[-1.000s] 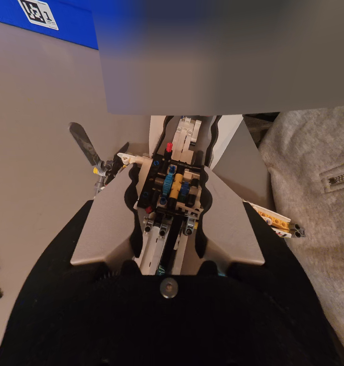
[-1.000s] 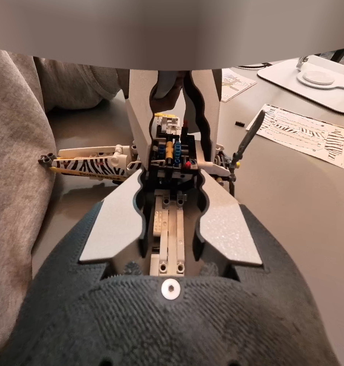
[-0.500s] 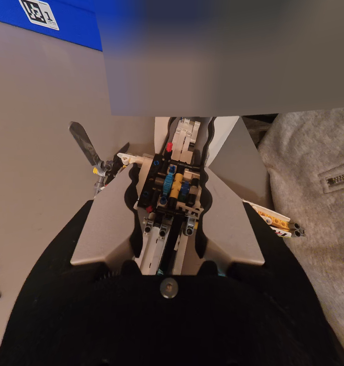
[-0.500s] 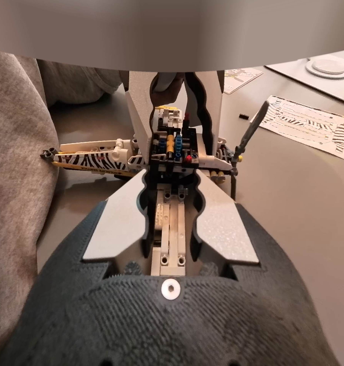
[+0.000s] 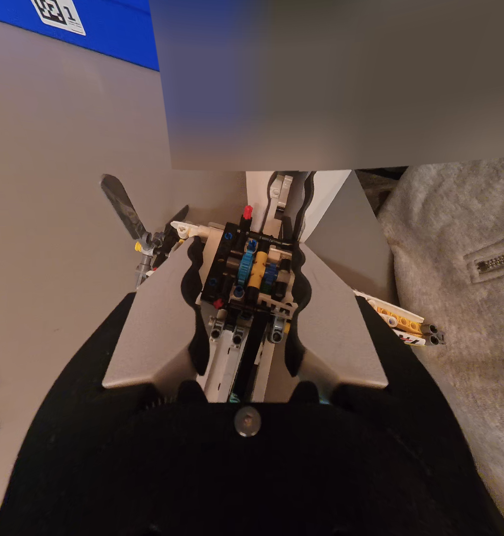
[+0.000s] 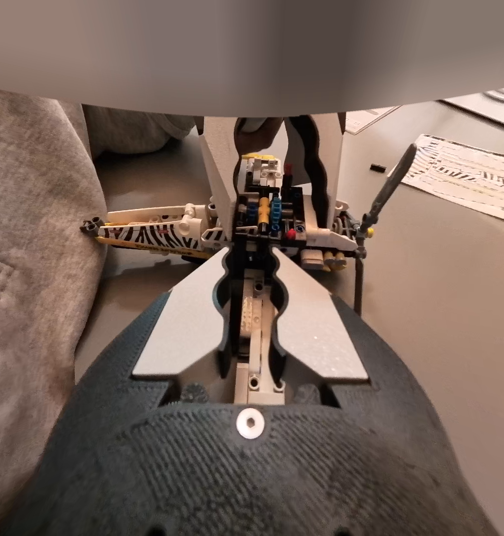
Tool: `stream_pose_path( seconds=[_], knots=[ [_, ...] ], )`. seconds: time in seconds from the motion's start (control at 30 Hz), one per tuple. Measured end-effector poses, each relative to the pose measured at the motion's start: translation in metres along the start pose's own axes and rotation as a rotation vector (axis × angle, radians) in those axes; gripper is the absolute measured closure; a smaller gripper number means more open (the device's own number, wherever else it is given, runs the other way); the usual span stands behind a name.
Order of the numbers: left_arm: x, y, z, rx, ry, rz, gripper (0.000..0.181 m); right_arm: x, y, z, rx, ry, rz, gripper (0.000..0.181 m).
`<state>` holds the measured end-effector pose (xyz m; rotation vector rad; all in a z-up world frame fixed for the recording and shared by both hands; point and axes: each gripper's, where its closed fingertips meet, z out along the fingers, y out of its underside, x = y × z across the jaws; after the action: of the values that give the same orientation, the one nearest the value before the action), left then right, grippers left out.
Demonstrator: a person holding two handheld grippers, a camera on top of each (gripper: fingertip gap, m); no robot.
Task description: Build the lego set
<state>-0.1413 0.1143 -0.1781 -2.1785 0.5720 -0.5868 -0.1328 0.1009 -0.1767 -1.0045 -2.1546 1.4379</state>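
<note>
The lego model (image 5: pixel 253 272) is a small plane with a black core, blue gears and a yellow axle. It has a grey propeller (image 5: pixel 123 206) at the nose and a zebra-striped tail (image 6: pixel 158 235). My left gripper (image 5: pixel 246 246) is shut on one white wing and reaches to the core. My right gripper (image 6: pixel 252 252) is shut on the opposite wing, its jaws narrow around the beams. Each gripper faces the other: the right one shows in the left wrist view (image 5: pixel 326 203), the left one in the right wrist view (image 6: pixel 216 162). The model is held low over the grey table (image 5: pixel 56 145).
A person's grey sleeve (image 6: pixel 27 232) lies against the tail end. A striped sticker sheet (image 6: pixel 462 174), a small black piece (image 6: pixel 377 167) and a booklet (image 6: pixel 361 121) lie on the table beyond the propeller. A blue box with a marker tag (image 5: pixel 105 32) stands at the far left. Less than 4 cm separates the two grippers' tips.
My right gripper's jaws have closed narrower on the wing and the model has tilted a little in that view. The left gripper's grip looks the same.
</note>
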Motion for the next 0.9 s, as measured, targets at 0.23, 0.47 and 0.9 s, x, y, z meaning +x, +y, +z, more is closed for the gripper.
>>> stream_pose_path(
  seconds=[0.23, 0.47, 0.9],
  knots=[
    [-0.0027, 0.0005, -0.0018, -0.012, -0.015, -0.006, 0.118, 0.0028, 0.0, 0.0004, 0.007, 0.114, 0.047, 0.162],
    [-0.0043, -0.001, -0.0014, -0.003, -0.035, 0.004, 0.117, -0.0001, -0.0002, -0.0017, 0.012, 0.247, -0.024, 0.174],
    [-0.0048, -0.0005, -0.0006, 0.006, -0.054, 0.039, 0.114, 0.0019, 0.0014, -0.0031, 0.013, 0.239, 0.035, 0.175]
  ],
)
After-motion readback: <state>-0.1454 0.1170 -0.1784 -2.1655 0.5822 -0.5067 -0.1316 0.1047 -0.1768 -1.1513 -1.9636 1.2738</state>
